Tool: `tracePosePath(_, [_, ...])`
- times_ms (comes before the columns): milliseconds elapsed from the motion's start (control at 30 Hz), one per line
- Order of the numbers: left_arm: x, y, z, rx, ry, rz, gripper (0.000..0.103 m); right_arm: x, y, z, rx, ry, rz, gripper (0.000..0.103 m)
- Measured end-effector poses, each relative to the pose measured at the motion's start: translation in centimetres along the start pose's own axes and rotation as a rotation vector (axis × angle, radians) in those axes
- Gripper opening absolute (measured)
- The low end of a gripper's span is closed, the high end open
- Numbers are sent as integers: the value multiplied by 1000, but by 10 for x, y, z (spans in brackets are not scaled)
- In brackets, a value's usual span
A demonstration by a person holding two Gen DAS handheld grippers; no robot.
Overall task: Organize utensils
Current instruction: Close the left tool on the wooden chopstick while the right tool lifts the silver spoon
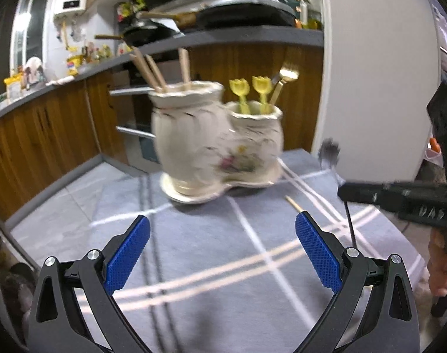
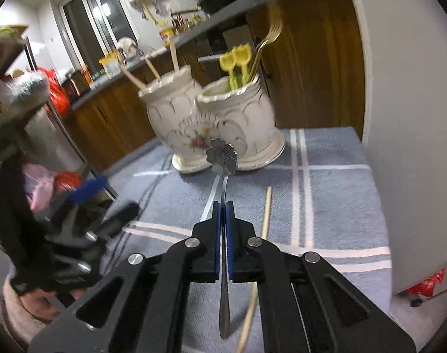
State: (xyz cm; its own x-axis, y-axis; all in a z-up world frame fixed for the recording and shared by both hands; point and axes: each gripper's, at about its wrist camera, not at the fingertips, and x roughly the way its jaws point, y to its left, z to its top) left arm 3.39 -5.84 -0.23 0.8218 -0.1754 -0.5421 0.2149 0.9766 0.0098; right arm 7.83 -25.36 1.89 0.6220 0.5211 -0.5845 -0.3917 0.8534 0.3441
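Left wrist view. Left gripper at 6 o'clock, blue pads wide apart, nothing between them, above the desk with its grey-blue checked cloth. Ceramic holder at centre, slightly toward 12 o'clock, two joined pots on one base, blurred. Taller left pot: three wooden chopsticks sticking up. Lower right pot: two yellow tulip-topped utensils and a gold fork. One loose chopstick flat on the cloth at about 4 o'clock from the holder. Right gripper entering from 3 o'clock, clamped on a silver spoon, bowl end raised, blurred, near the holder's right side.

Right wrist view. Right gripper at 6 o'clock, blue pads pressed together on the thin handle of the silver spoon. Flower-shaped end pointing toward 12 o'clock, seen in front of the ceramic holder; contact not clear. Loose chopstick on the cloth just right of the gripper, at about 2 o'clock from the pads. Left gripper at 9 o'clock, blurred, one blue pad visible. Wooden kitchen cabinets behind.
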Motion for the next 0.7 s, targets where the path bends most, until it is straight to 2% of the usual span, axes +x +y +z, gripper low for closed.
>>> tracePosePath(167, [20,-19,1,-48,87,-60,98,-21,-12,3,18,-56,39,1])
tracePosePath(333, [39,-43,-1,-11,137,-54,98,-33,-30,6,35,-93,37,1])
tracePosePath(500, [56,-67,3,14,196,-101,95,-43,-42,8,49,-119,38,1])
tracePosePath(567, [61,-80,4,47,219,-111,88,-50,-48,9,53,-142,26,1])
tracePosePath(700, [78,-104,0,129,296,-98,63,-53,-52,10,58,-160,9,1])
